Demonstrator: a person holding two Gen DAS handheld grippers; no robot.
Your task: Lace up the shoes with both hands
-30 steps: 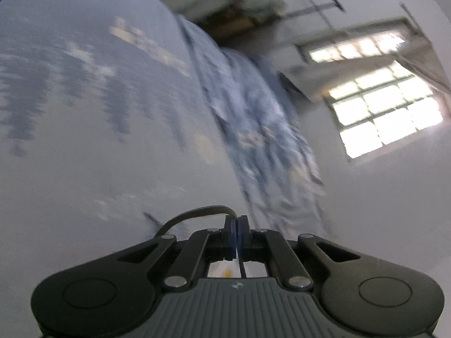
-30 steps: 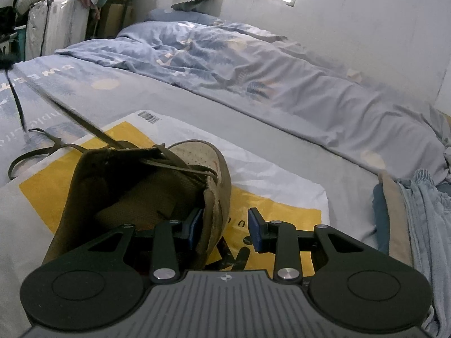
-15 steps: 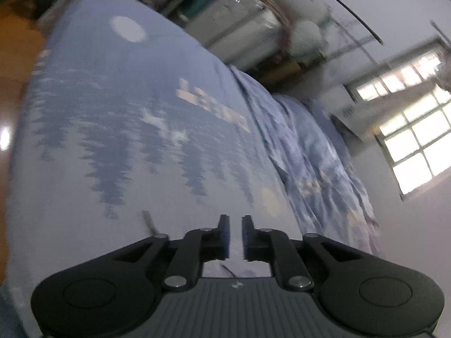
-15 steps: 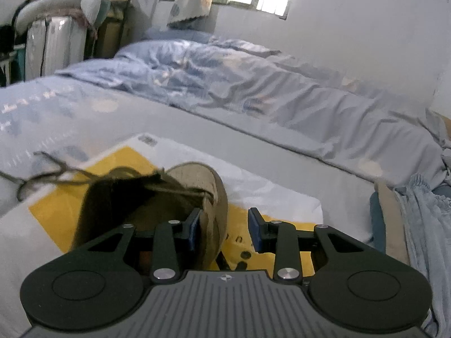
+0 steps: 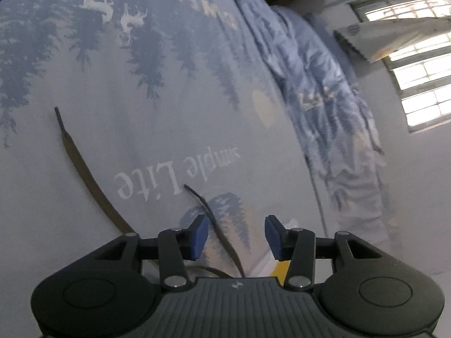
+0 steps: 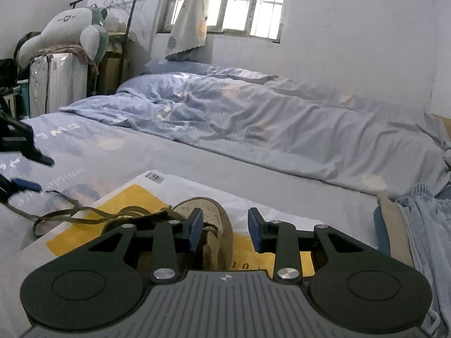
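Note:
A brown suede shoe (image 6: 211,211) lies on a yellow and white plastic bag (image 6: 132,194) on the bed. My right gripper (image 6: 224,232) hovers over it, open; the shoe's rim sits in the gap beside the left pad, unpressed. Slack brown laces (image 6: 70,215) trail left from the shoe across the sheet. In the left wrist view, one flat lace end (image 5: 81,166) lies off to the left. A thinner lace end (image 5: 214,225) runs under the gap. My left gripper (image 5: 237,237) is opening and grips nothing. The left gripper (image 6: 31,169) also shows in the right wrist view.
A rumpled blue duvet (image 6: 253,118) covers the far half of the bed. Folded clothes (image 6: 408,225) lie at the right edge. A plush toy (image 6: 67,28) sits on a wrapped suitcase (image 6: 56,81) at the back left. A window (image 6: 242,2) is in the white wall.
The left gripper was shut on a lace and has let go; its jaws have spread and it has tipped down towards the sheet. The taut lace has fallen slack. The right gripper rose slightly.

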